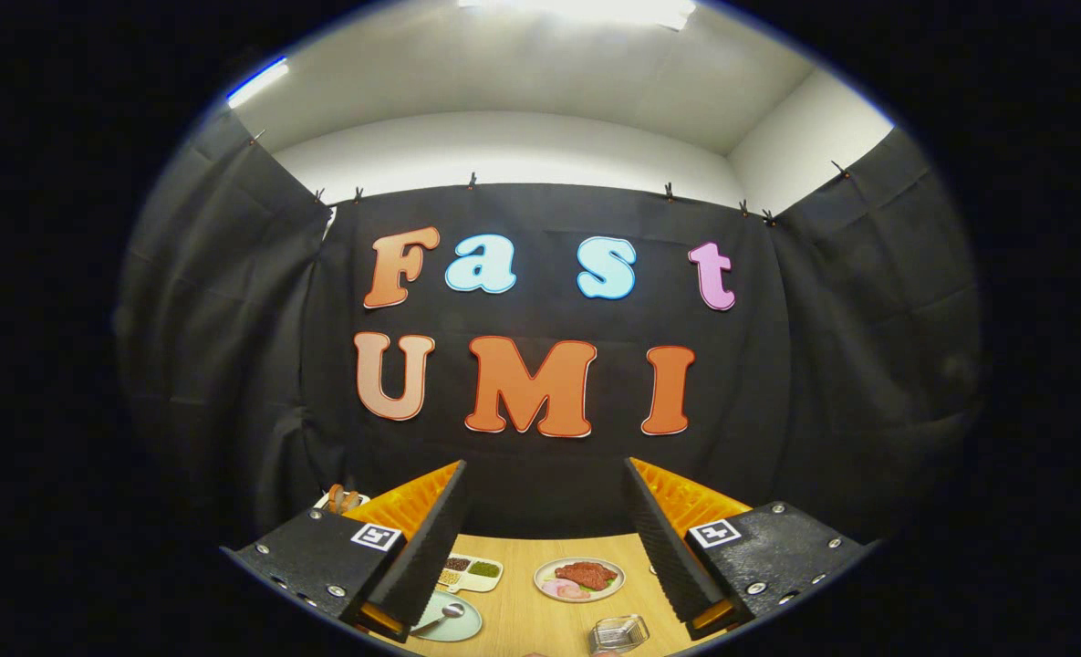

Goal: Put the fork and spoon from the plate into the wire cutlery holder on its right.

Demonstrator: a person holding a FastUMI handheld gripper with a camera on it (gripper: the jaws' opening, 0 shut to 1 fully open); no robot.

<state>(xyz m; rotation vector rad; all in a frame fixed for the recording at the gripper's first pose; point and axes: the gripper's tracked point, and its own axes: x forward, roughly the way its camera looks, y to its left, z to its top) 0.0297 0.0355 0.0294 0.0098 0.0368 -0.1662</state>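
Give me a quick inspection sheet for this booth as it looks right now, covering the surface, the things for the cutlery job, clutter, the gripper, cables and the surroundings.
Surface: light wooden table, seen between the fingers.
Job's things: pale green plate with a spoon lying on it, partly hidden by one finger; fork cannot be made out; small clear container near the table's front edge, too small to tell if it is the wire holder.
Clutter: plate of meat mid-table; divided dish of grains beyond the green plate; brown item at the back, unclear.
Gripper: gripper raised above the table, fingers wide apart, holding nothing.
Cables: nothing seen.
Surroundings: black cloth walls, white ceiling with lights.
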